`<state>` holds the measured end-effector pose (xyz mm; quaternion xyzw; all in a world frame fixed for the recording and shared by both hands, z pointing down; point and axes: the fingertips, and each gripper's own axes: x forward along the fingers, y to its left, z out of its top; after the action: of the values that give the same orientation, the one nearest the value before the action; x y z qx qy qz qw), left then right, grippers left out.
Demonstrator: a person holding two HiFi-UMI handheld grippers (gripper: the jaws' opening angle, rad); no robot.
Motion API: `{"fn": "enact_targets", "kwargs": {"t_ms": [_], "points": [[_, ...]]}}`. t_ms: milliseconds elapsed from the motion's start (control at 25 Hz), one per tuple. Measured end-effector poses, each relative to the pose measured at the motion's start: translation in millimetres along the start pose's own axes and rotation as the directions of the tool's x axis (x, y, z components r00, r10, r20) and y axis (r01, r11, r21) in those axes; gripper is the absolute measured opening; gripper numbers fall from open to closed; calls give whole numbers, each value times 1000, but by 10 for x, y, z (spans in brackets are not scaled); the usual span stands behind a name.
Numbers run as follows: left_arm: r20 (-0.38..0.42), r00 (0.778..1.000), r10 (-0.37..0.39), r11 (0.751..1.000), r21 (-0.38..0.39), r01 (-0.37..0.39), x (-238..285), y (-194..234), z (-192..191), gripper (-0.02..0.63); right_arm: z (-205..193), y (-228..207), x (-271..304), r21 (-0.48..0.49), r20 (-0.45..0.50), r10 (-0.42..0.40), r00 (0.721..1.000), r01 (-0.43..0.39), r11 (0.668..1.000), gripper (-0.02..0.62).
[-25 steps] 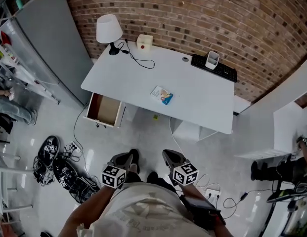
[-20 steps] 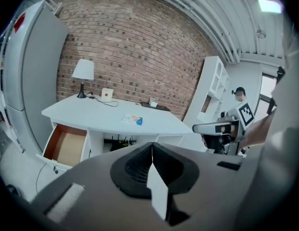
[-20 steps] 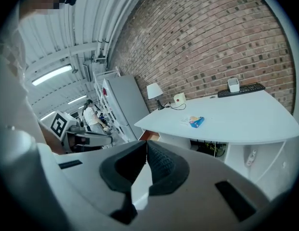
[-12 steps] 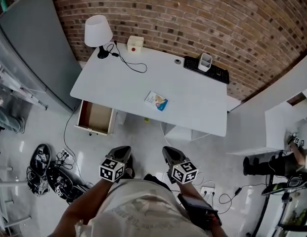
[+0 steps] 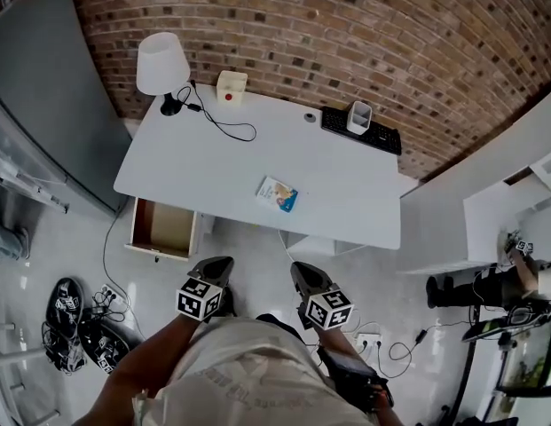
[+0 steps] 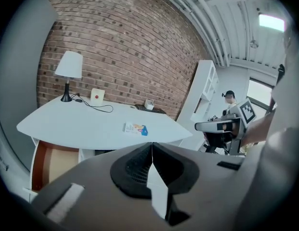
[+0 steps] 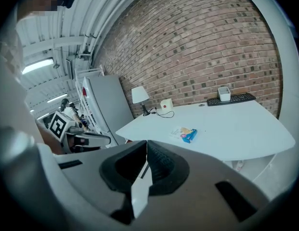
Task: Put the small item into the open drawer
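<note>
The small item, a white and blue packet (image 5: 278, 193), lies near the front middle of the white desk (image 5: 346, 185). The packet (image 6: 135, 128) shows well ahead in the left gripper view, and the packet (image 7: 184, 134) in the right gripper view. The open wooden drawer (image 5: 161, 229) sticks out under the desk's left end, and nothing shows inside it. My left gripper (image 5: 222, 263) and right gripper (image 5: 298, 269) are held side by side over the floor, short of the desk. Both are shut and hold nothing. In their own views the left gripper (image 6: 151, 143) and right gripper (image 7: 146, 142) show jaws pressed together.
A white lamp (image 5: 161, 65), a white box with a red button (image 5: 231, 85), a keyboard (image 5: 362, 131) and a white cup (image 5: 358, 114) stand along the desk's back by the brick wall. A grey cabinet (image 5: 35, 87) stands left, white shelving (image 5: 515, 211) right, cables (image 5: 80, 327) on the floor.
The person has stepped nearer the desk: it looks larger and has shifted left in the head view, and the drawer has come closer. Both grippers have stayed shut, side by side.
</note>
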<state>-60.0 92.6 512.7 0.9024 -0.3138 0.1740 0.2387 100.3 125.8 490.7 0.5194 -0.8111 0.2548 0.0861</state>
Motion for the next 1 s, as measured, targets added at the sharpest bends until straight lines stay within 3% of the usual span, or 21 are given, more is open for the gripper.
{"fn": "enact_targets", "kwargs": {"t_ms": [680, 1000], "points": [[4, 999, -40, 999, -12, 40, -64, 606, 199, 8, 342, 92, 483, -2, 19, -86, 996, 86, 996, 6], [-34, 996, -83, 996, 10, 84, 226, 540, 243, 8, 343, -116, 538, 22, 13, -102, 995, 102, 995, 6]]}}
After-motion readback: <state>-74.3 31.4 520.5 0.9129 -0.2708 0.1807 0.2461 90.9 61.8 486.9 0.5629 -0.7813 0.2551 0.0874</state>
